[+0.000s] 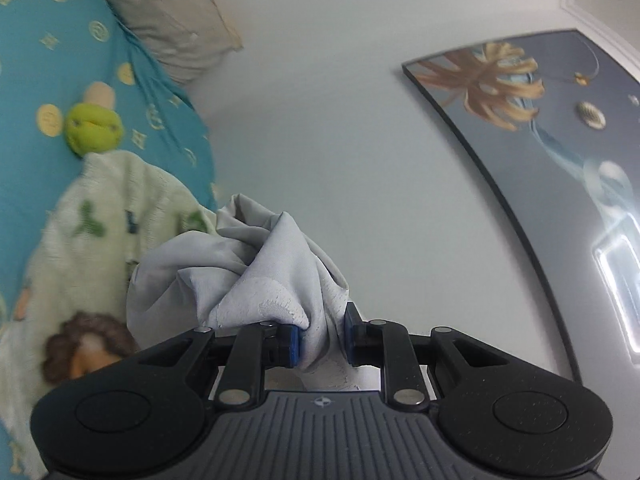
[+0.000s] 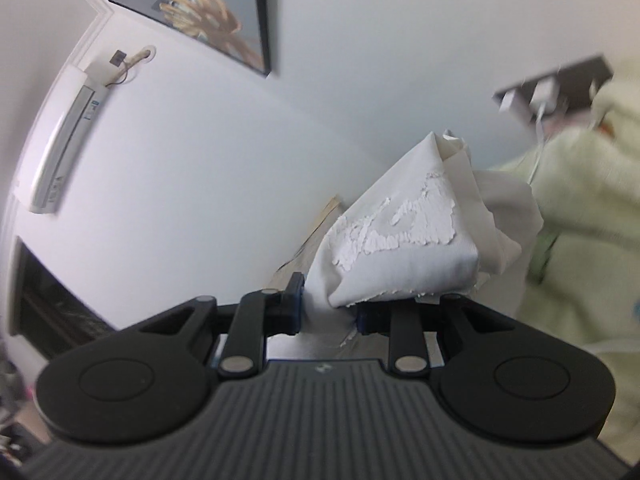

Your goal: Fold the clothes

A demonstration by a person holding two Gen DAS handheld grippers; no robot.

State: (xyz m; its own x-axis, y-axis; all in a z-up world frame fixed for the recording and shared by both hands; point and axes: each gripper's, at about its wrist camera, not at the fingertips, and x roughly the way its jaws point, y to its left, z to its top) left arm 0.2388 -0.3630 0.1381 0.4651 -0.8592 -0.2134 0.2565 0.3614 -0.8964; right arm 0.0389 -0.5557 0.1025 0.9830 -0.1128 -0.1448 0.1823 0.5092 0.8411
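Nearest in the left wrist view, the left claw (image 1: 322, 340) is clamped on a bunched fold of a pale grey-white garment (image 1: 256, 276), its blue-padded fingers (image 1: 291, 346) narrowed around the cloth. The garment rises crumpled above the claw, a cracked white print showing on it. Behind and to the left lies a cream blanket (image 1: 92, 240) with green shapes, then a turquoise patterned bed sheet (image 1: 52, 60), a green plush toy (image 1: 94, 128) and a beige pillow (image 1: 168, 12). A framed picture (image 1: 540, 120) hangs on the far wall.

In the right wrist view, the right claw (image 2: 328, 312) likewise pinches the same white garment (image 2: 400, 236), which stands up over its fingers. Beyond are the cream blanket (image 2: 580, 220), a framed picture (image 2: 208, 12) and an air conditioner (image 2: 60, 136).
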